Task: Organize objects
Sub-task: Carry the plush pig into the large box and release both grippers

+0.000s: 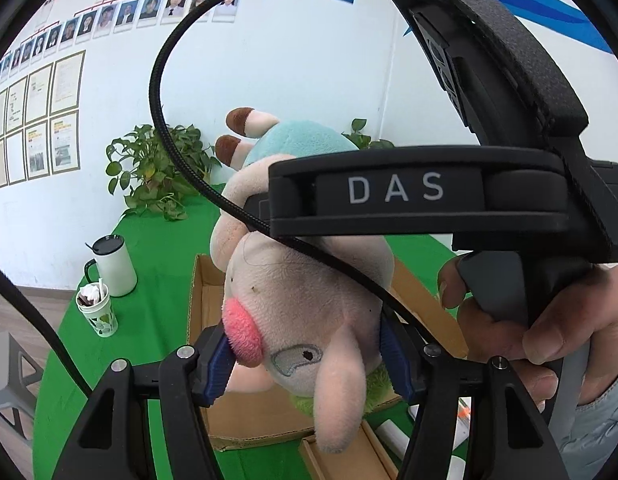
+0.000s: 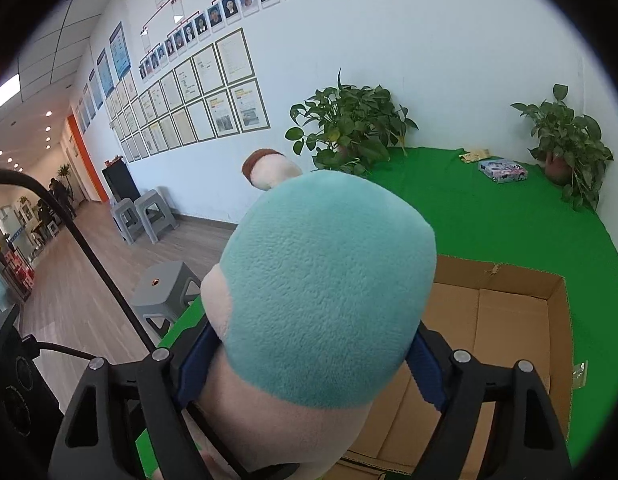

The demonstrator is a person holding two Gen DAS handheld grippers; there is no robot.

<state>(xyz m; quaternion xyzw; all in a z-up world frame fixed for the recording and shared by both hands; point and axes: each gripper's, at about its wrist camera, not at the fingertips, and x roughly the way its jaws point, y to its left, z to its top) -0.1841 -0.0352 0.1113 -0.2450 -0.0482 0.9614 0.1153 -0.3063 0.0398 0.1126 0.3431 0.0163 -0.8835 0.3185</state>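
A plush pig [image 1: 309,288] with a pink snout and a teal body [image 2: 329,280] hangs upside down over an open cardboard box [image 2: 509,320] on the green table cloth. My left gripper [image 1: 305,356] is shut on its head, with the blue pads [image 1: 217,364] pressing in beside the snout and the cheek. My right gripper [image 2: 309,364] is shut on the teal body, which its blue pads [image 2: 427,372] squeeze from both sides. In the left wrist view a hand [image 1: 509,320] holds the black housing marked DAS [image 1: 421,196] just above the toy.
A white lidded jug [image 1: 113,268] and a cup with a straw [image 1: 97,312] stand left of the box [image 1: 209,292]. A smaller cardboard box [image 1: 349,456] lies near me. Two potted plants [image 2: 349,128] and a patterned packet [image 2: 503,170] sit at the back. Grey stools [image 2: 161,292] stand beside the table.
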